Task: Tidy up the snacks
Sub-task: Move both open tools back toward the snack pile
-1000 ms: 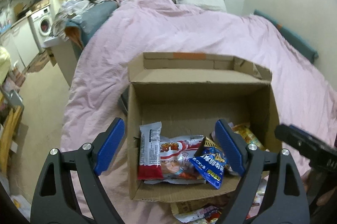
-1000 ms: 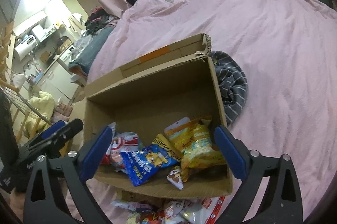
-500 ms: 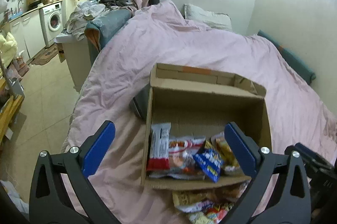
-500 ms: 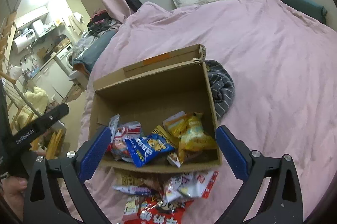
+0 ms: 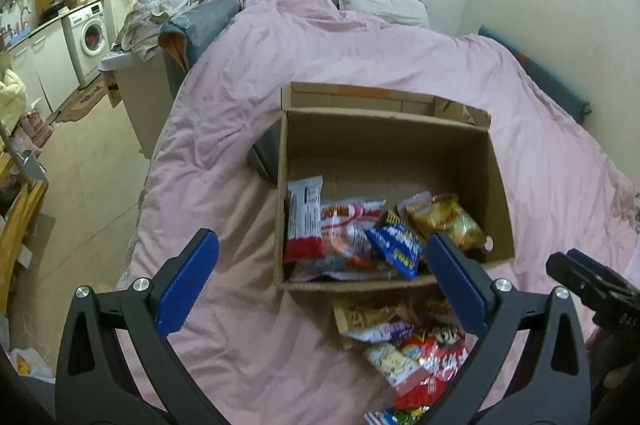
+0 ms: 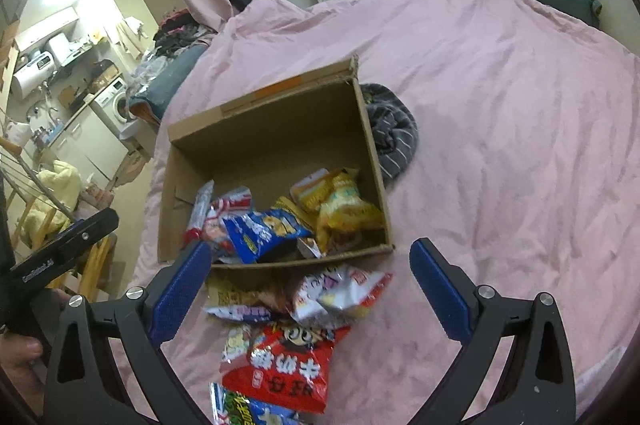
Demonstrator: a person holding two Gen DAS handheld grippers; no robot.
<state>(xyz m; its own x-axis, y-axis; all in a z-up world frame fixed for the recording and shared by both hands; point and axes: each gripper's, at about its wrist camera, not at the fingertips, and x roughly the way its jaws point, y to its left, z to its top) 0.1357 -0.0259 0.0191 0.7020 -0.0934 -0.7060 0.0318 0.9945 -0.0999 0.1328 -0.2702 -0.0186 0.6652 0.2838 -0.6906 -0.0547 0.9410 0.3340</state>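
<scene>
An open cardboard box (image 5: 400, 141) (image 6: 272, 129) stands on the pink bed. Inside lie several snack packs: a red and white bar (image 5: 304, 225), a blue bag (image 5: 396, 249) (image 6: 260, 231) and a yellow bag (image 5: 448, 221) (image 6: 344, 205). More packs lie in a loose pile on the bed in front of the box, among them a large red bag (image 6: 284, 369) (image 5: 436, 357). My left gripper (image 5: 320, 277) is open and empty, held above the box's near edge. My right gripper (image 6: 308, 285) is open and empty above the pile.
A grey striped cloth (image 6: 392, 133) lies against the box's right side. A pillow (image 5: 380, 5) lies at the head of the bed. The bed's left edge drops to the floor, with a washing machine (image 5: 90, 37) and a laundry pile (image 5: 180, 5) beyond.
Both grippers have pulled back and up from the box. The box looks smaller and the snack pile in front of it has come into view. Both jaws stay open.
</scene>
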